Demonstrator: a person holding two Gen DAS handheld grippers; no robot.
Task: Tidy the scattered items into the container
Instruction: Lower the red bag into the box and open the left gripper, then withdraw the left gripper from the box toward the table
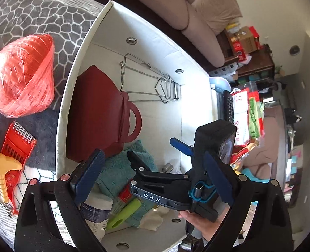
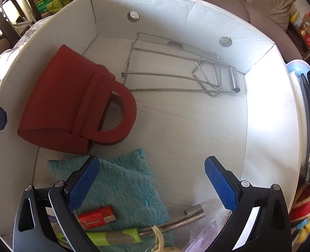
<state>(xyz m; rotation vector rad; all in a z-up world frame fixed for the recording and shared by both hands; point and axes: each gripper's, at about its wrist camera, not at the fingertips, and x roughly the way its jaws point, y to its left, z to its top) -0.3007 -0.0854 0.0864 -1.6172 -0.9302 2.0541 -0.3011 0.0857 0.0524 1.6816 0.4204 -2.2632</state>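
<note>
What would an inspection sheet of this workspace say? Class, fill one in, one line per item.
Surface: grey patterned rug.
Job's things: white box holds red bag, wire rack, teal towel, lighter, green-handled tool. Red twine ball, red tray and corkscrew lie outside on the rug.
Clutter: snack packets beside the box.
Grippers: left gripper open, empty; right gripper open, empty, over the box.
Cables: black cable below the hand.
Surroundings: sofa, shelf.

White container [image 2: 266, 109], dark red bag [image 2: 71, 105], teal towel [image 2: 123, 180], grey honeycomb-patterned rug [image 1: 39, 16].
</note>
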